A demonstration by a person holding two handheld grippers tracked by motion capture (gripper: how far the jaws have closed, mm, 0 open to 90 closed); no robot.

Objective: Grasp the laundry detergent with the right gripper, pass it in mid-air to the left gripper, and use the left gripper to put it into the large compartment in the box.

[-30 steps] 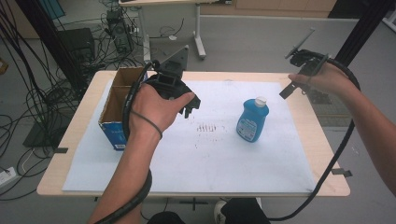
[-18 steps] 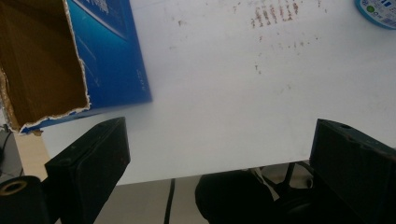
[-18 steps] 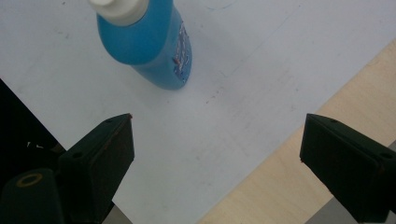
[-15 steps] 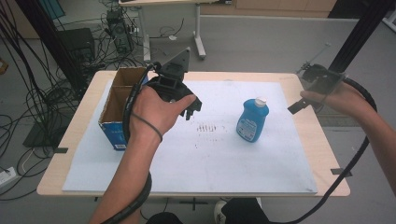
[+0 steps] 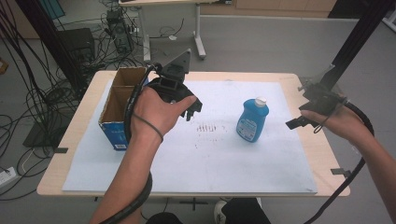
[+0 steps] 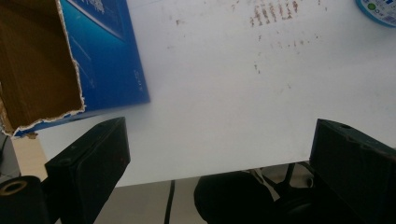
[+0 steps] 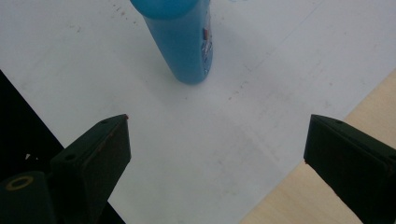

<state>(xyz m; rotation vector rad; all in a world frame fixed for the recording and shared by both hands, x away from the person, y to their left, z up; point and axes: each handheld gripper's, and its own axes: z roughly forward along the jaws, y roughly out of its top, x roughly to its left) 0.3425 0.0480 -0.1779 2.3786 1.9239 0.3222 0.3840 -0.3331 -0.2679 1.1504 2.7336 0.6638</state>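
Note:
A blue bottle (image 5: 252, 122) with a white cap stands upright on the white sheet (image 5: 201, 154), right of centre. My right gripper (image 5: 295, 122) hovers a little to its right, above the sheet's right edge. Its jaws have just been opening and are open with nothing between them. In the right gripper view the bottle (image 7: 187, 42) stands ahead of the wide-apart jaws of that gripper (image 7: 215, 154). My left gripper (image 5: 192, 108) hangs open over the sheet beside an open blue cardboard box (image 5: 119, 105). The left gripper (image 6: 219, 158) holds nothing, with the box (image 6: 107, 51) ahead at left.
The sheet covers most of a light wooden table (image 5: 322, 154). Faint brown marks (image 5: 208, 128) dot the sheet's middle. A black post (image 5: 359, 37) rises beyond the right corner. Cables and another table's legs (image 5: 198, 37) lie on the floor behind.
My right hand has come down and nearer along the table's right edge, closer to the bottle's level. The left hand, the box and the bottle have stayed put.

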